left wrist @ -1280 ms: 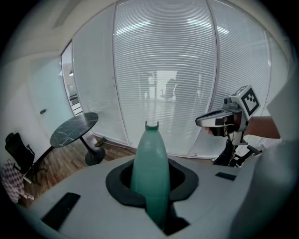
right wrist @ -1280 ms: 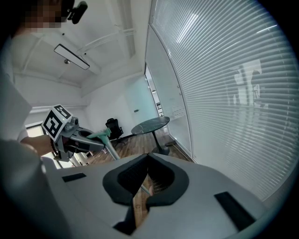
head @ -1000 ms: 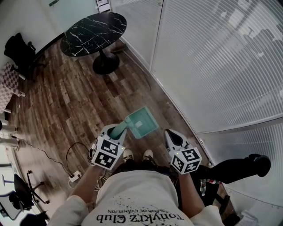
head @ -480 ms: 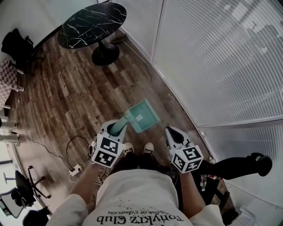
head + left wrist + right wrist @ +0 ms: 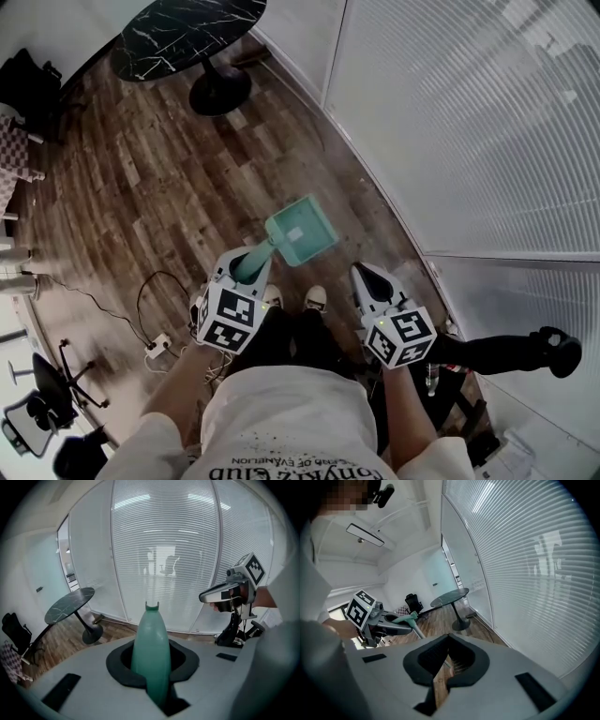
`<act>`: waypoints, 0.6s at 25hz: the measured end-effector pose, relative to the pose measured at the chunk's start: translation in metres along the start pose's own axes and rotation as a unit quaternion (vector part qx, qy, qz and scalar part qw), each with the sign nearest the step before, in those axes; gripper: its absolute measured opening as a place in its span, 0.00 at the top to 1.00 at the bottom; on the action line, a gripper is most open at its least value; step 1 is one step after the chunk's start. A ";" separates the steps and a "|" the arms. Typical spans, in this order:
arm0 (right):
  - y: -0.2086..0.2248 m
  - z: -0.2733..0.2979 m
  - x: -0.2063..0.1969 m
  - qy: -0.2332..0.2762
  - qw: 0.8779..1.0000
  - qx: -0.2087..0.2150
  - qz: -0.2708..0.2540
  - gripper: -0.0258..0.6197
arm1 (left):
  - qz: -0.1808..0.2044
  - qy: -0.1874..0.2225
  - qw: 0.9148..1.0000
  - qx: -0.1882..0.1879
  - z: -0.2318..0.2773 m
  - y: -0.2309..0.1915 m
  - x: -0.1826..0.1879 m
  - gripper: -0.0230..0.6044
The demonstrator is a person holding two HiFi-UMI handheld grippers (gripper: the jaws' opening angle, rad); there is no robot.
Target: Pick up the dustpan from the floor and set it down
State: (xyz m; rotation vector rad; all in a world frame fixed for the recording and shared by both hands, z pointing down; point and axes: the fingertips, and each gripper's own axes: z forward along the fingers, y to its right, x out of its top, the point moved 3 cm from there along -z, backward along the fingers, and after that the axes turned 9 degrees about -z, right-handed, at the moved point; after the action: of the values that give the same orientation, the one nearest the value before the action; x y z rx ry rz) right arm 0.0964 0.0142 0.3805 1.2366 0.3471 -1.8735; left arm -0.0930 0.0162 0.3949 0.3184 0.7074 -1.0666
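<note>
Since your left gripper (image 5: 244,270) pinches only the teal dustpan (image 5: 302,231) by its tapered handle, held aloft at 12 o'clock, and your right gripper (image 5: 367,283) is closed on nothing, a hasty lowering could let it twist or slip.

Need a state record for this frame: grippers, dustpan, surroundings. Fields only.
left gripper: shut on the dustpan handle
dustpan: teal, pan end out ahead of the person's shoes; contact with floor unclear
right gripper: shut, nothing between the jaws, apart from dustpan
floor: wood planks
table: black marble top, farther back beside the blinds
</note>
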 end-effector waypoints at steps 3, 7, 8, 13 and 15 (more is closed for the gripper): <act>0.007 0.008 -0.010 -0.006 1.000 -0.001 0.007 0.92 | -0.001 -0.001 1.000 -0.001 0.017 -0.003 -0.006 0.85; 0.016 0.016 -0.026 -0.018 1.000 -0.001 0.013 0.92 | -0.002 -0.005 1.000 -0.002 0.037 -0.005 -0.010 0.85; 0.018 0.018 -0.030 -0.021 1.000 -0.002 0.014 0.92 | -0.003 -0.005 1.000 -0.002 0.042 -0.005 -0.012 0.85; 0.024 0.029 -0.051 -0.031 0.999 -0.001 0.013 0.92 | -0.002 -0.011 1.000 -0.003 0.065 -0.006 -0.023 0.85; 0.026 0.034 -0.055 -0.032 0.999 -0.002 0.010 0.92 | -0.003 -0.010 1.000 -0.003 0.074 -0.007 -0.027 0.85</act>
State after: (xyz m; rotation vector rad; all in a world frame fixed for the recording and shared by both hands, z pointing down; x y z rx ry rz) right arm 0.1040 0.0046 0.4492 1.1708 0.3019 -1.8897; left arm -0.0790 -0.0101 0.4681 0.3008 0.6938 -1.0715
